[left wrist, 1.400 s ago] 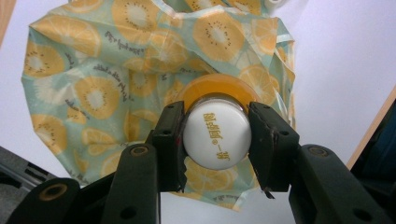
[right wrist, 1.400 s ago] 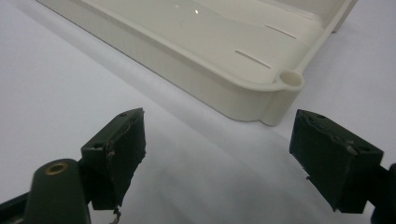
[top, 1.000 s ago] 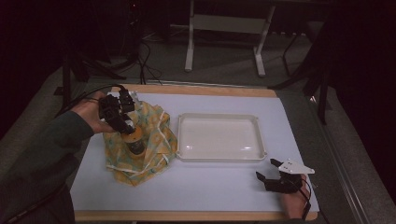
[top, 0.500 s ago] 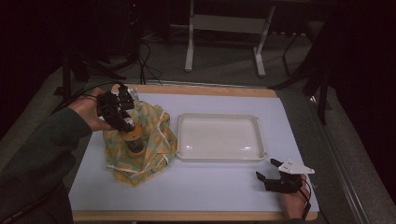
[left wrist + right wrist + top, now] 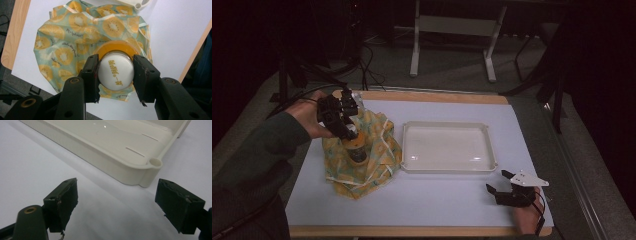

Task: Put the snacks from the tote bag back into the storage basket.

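An orange-filled bottle [image 5: 357,151] with a white cap [image 5: 115,73] stands on a crumpled cloth [image 5: 379,152] printed with yellow fruit slices, at the left of the white mat. My left gripper [image 5: 348,131] reaches down from the upper left and is shut on the cap, one pad on each side of it. In the left gripper view the cloth [image 5: 62,37] spreads out beneath the bottle. At the mat's front right corner my right gripper [image 5: 497,192] rests open with nothing between its fingers. It points at the near corner of the cream tray [image 5: 125,167].
The empty cream tray [image 5: 444,170] lies in the middle of the mat, just right of the cloth. The wooden table edge [image 5: 422,231] runs along the front. Dark stands and cables sit on the floor behind the table.
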A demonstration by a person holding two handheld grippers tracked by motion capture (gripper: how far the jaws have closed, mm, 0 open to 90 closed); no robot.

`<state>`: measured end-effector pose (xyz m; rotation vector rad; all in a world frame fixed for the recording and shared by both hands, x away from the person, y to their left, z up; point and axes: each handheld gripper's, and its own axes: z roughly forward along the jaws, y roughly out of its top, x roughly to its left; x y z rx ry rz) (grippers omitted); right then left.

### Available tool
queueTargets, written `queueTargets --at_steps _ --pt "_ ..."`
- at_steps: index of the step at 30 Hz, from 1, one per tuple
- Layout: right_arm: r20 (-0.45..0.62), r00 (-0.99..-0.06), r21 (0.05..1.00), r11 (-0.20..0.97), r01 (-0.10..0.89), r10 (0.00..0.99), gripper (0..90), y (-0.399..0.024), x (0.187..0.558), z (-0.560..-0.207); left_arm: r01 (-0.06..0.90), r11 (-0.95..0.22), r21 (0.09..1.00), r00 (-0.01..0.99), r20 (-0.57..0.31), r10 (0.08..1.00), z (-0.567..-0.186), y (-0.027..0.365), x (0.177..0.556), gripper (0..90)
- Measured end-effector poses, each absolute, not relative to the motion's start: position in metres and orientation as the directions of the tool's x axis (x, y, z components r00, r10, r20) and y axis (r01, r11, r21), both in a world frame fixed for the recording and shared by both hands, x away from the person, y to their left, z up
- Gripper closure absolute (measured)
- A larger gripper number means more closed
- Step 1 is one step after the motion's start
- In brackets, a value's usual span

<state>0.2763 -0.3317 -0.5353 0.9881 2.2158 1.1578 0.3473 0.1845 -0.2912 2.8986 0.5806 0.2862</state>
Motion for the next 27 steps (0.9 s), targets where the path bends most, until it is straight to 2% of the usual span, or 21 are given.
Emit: queueTargets --at_steps 19,27 --pt "-0.058 -0.643 0.837 0.389 0.386 0.764 18.0 -0.332 0.276 -0.535 0.323 -0.918 0.230 0.921 0.147 0.361 -0.276 0.177 0.343 58.9" --pt "-0.060 -0.642 0.837 0.389 0.386 0.764 18.0 -0.332 0.276 -0.535 0.310 -0.927 0.213 0.927 0.148 0.344 -0.275 0.168 0.342 58.9"
